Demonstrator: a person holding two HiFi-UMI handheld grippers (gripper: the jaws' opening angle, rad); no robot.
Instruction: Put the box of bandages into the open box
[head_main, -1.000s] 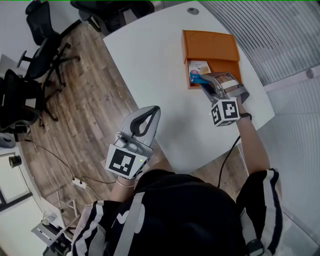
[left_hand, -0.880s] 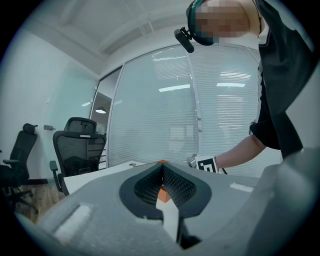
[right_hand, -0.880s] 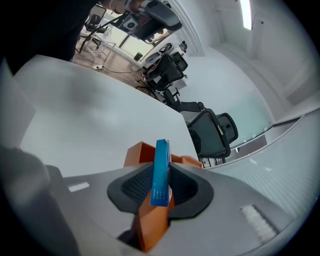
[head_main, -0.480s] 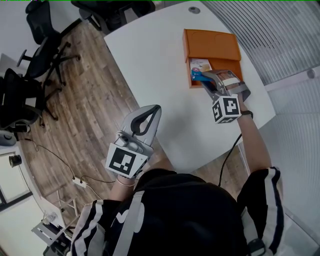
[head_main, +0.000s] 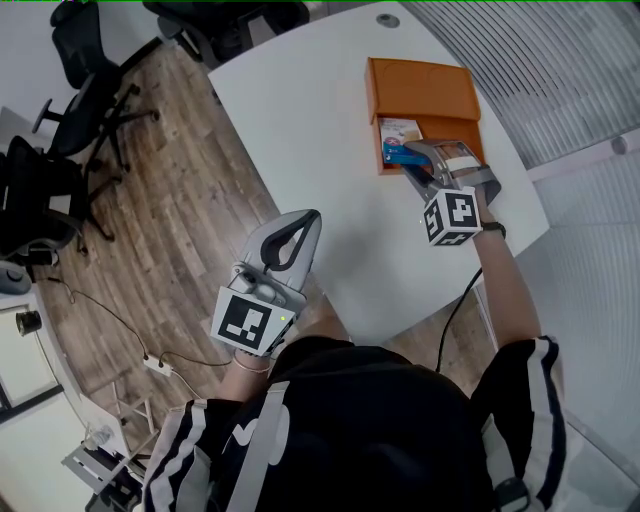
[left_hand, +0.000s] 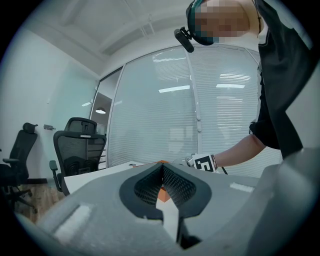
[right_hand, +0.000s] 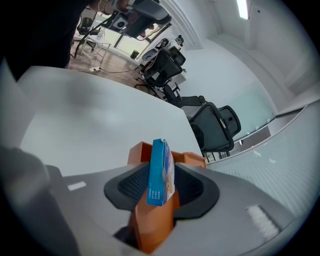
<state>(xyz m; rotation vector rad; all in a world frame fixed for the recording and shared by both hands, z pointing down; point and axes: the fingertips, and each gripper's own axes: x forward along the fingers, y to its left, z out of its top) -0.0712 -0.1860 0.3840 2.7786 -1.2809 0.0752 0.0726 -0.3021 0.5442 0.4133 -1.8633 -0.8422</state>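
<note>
The orange open box (head_main: 420, 92) lies on the white table (head_main: 300, 110) at its far right. The blue-and-white box of bandages (head_main: 398, 140) sits inside its near compartment. In the right gripper view the box of bandages (right_hand: 159, 172) stands on edge over the orange box (right_hand: 150, 225), between the jaws of my right gripper (right_hand: 162, 167). Dark pad shows on both sides of it, and the jaws have just been opening, so nothing presses on it. My left gripper (head_main: 303, 222) hangs shut and empty off the table's near left edge, pointing level toward the orange box (left_hand: 162, 194).
Black office chairs (head_main: 90, 60) stand on the wood floor (head_main: 160, 200) at the left. A glass wall with blinds (head_main: 560, 70) runs along the right side. A round cable port (head_main: 386, 21) sits in the table beyond the orange box. A cable lies on the floor.
The right gripper's jaws have spread apart around the box of bandages, which stays in the orange box. The right hand shifted only slightly. The left gripper has not moved.
</note>
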